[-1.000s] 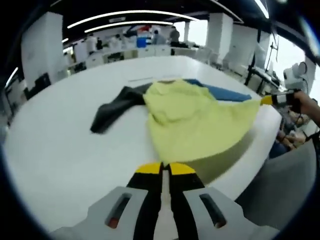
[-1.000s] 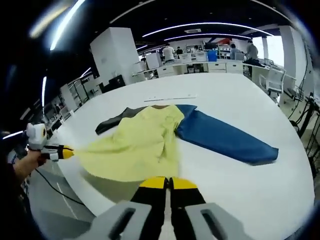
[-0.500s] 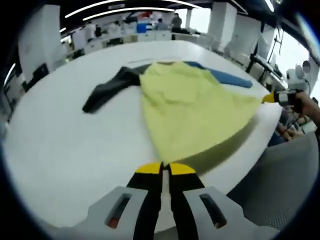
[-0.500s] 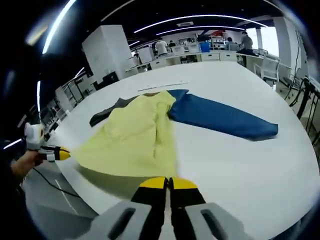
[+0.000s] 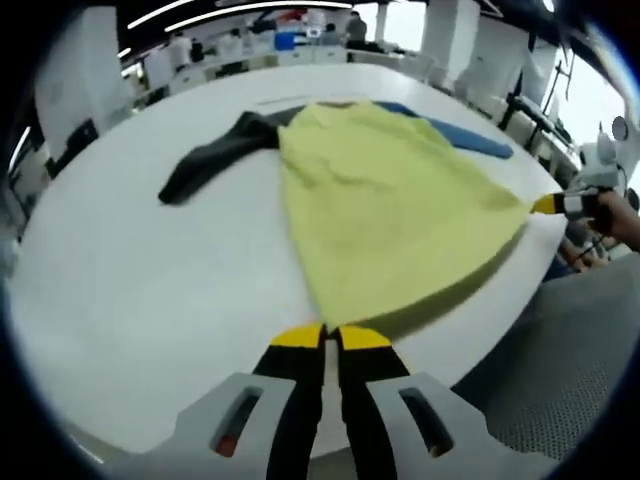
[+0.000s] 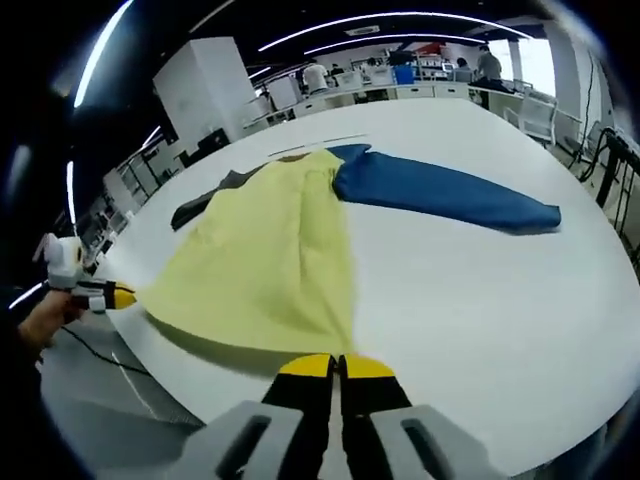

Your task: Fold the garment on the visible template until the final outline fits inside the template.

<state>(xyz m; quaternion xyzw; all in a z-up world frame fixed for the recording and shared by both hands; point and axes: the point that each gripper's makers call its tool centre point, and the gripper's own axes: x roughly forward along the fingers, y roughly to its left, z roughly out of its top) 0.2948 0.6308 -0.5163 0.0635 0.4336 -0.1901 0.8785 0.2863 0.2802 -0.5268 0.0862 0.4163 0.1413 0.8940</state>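
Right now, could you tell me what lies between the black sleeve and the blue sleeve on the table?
The garment's yellow body lies between the black sleeve and the blue sleeve, spread flat on the white table, as the right gripper view shows.

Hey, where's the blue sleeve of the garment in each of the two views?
Left gripper view: the blue sleeve is at upper right, mostly hidden behind the yellow body.
Right gripper view: the blue sleeve stretches from centre to the right, lying flat on the white table.
Shared landmark: the dark sleeve on the yellow body's opposite side.
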